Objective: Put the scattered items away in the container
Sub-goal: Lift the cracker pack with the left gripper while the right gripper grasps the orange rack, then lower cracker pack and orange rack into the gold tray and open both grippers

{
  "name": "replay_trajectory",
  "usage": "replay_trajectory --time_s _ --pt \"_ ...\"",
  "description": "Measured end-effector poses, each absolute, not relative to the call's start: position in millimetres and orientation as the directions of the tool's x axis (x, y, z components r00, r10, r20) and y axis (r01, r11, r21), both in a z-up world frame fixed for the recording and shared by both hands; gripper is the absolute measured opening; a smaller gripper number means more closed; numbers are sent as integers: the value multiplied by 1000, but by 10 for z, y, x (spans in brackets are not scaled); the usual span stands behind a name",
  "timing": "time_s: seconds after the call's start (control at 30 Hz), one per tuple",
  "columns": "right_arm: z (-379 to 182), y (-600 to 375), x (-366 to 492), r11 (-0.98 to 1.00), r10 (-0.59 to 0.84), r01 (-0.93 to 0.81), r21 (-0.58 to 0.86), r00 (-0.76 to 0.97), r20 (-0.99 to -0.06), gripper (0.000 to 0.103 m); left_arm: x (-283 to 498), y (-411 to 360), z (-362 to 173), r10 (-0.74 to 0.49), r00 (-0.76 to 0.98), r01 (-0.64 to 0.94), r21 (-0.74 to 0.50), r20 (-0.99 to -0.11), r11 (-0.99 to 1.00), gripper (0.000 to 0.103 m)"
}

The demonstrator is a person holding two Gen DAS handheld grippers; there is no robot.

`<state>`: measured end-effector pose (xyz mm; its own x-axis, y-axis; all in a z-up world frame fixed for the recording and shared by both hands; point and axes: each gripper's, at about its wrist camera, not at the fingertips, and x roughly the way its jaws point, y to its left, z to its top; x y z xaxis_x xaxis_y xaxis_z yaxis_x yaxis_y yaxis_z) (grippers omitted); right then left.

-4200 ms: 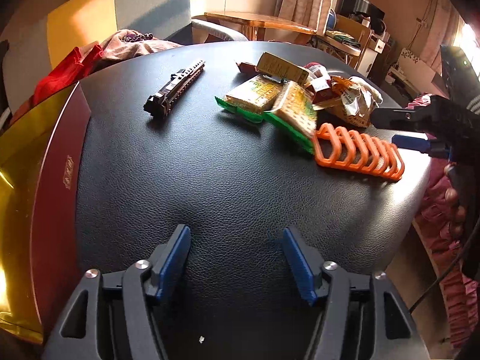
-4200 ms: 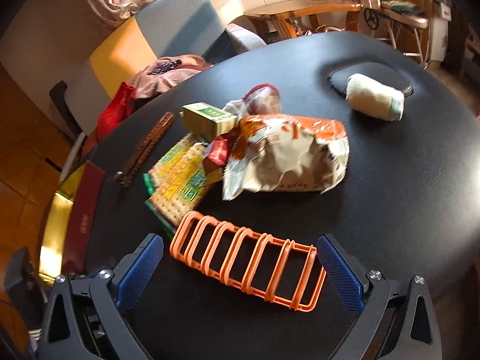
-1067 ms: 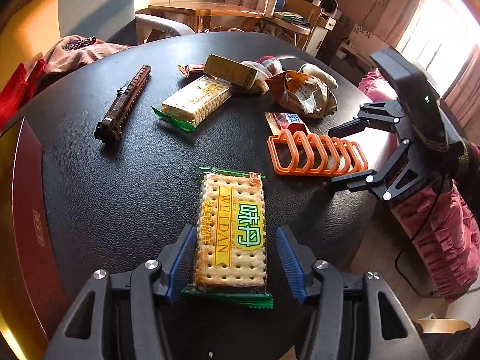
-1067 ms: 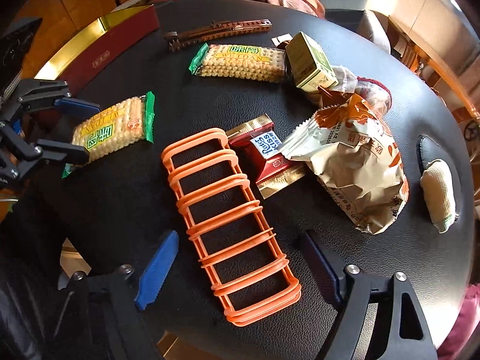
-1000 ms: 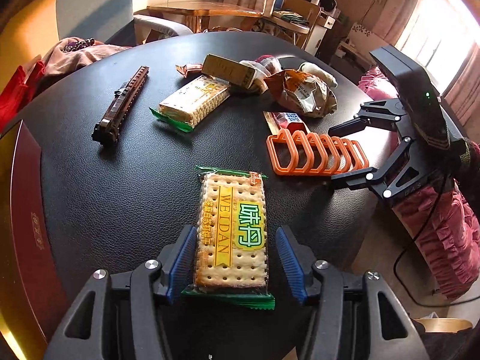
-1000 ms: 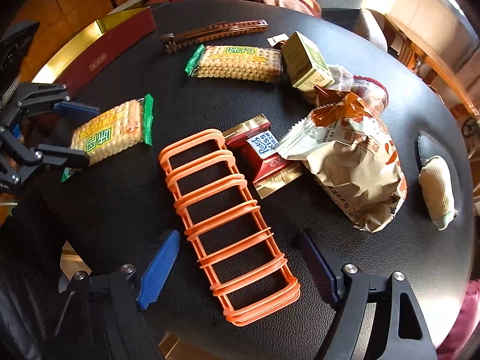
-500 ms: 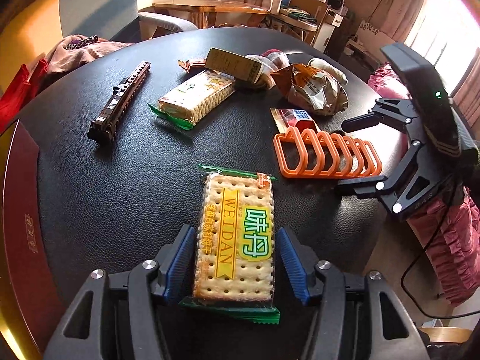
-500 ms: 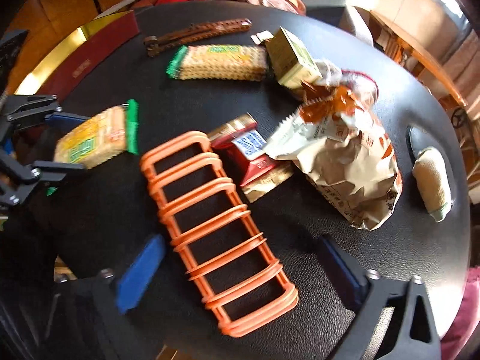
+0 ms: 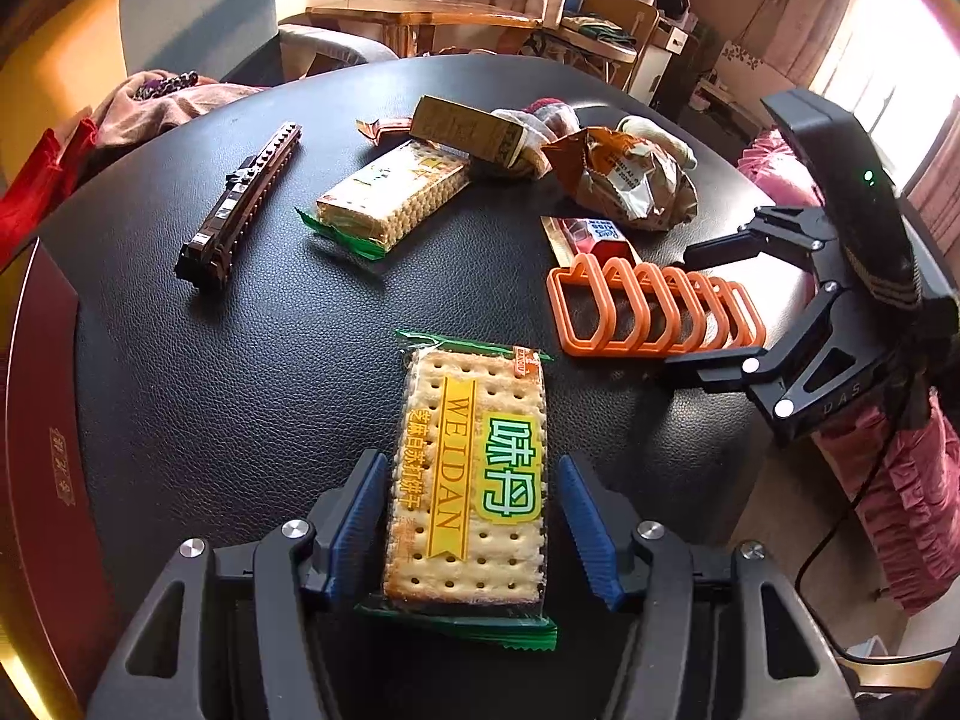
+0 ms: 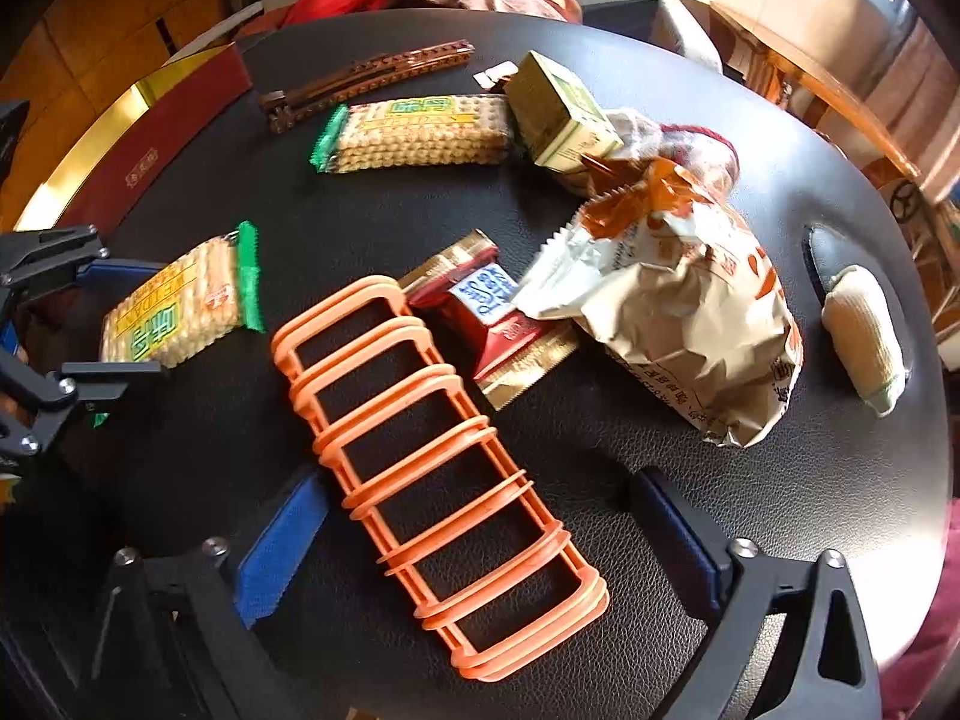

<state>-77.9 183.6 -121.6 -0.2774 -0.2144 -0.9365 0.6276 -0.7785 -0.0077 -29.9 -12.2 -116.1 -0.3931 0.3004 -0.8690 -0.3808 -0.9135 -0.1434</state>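
My left gripper (image 9: 471, 516) is shut on a cracker pack (image 9: 471, 480) with green ends, held just above the black table; the pack also shows in the right wrist view (image 10: 180, 306). My right gripper (image 10: 474, 546) is open, its jaws on either side of the near end of an orange rack (image 10: 432, 450), not touching it. The rack lies flat on the table and shows in the left wrist view (image 9: 654, 315). A red and gold box (image 10: 138, 144) sits at the table's left edge (image 9: 36, 420).
On the black table (image 9: 240, 372) lie a second cracker pack (image 10: 414, 132), a brown toy train (image 9: 240, 210), a green-yellow carton (image 10: 564, 114), a red chocolate wrapper (image 10: 492, 312), a crumpled snack bag (image 10: 684, 312) and a white roll (image 10: 864, 336). Chairs stand behind.
Over the last seconds my left gripper took hold of the cracker pack and drew it back from the pile. In the last second the right gripper moved a little closer over the orange rack.
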Motion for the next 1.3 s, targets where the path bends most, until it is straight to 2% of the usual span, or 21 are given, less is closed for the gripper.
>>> replay_trajectory --time_s 0.1,0.13,0.17,0.2,0.3,0.5,0.8,0.87,1.07,1.3 --pt "-1164 1753 -709 -740 -226 672 -16 -272 -935 74 -301 -101 -1161 288 -394 -379 -131 -873 -916 60" --pt "-1147 1729 -682 -727 -229 686 -19 -268 -936 65 -296 -97 -1162 284 -397 -378 -127 -873 -917 60" --pt "-1137 1710 -661 -721 -225 692 -25 -268 -937 59 -291 -94 -1162 280 -401 -376 -122 -872 -919 59" --pt "-1127 1690 -639 -715 -220 698 -31 -268 -938 58 -279 -96 -1163 275 -407 -372 -118 -871 -921 56" --pt "-1104 1656 -580 -709 -211 703 -42 -269 -940 57 -241 -104 -1165 261 -425 -359 -103 -867 -928 50" --pt "-1079 1687 -383 -769 -260 639 18 -286 -922 56 -142 -192 -1148 278 -452 -320 -136 -848 -937 50" --pt "-1057 1721 -102 -837 -471 456 302 -322 -821 55 91 -489 -851 326 -527 -254 -221 -785 -942 50" --pt "-997 1598 -93 -826 -500 462 323 -333 -800 50 131 -620 -752 316 -552 -225 -226 -772 -948 50" --pt "-701 955 -277 -787 -534 538 302 -349 -770 49 252 -1106 -450 253 -633 -118 -232 -732 -966 50" --pt "-431 241 -337 -697 -625 644 315 -331 -707 49 383 -1965 -301 105 -692 98 -237 -715 -967 50"
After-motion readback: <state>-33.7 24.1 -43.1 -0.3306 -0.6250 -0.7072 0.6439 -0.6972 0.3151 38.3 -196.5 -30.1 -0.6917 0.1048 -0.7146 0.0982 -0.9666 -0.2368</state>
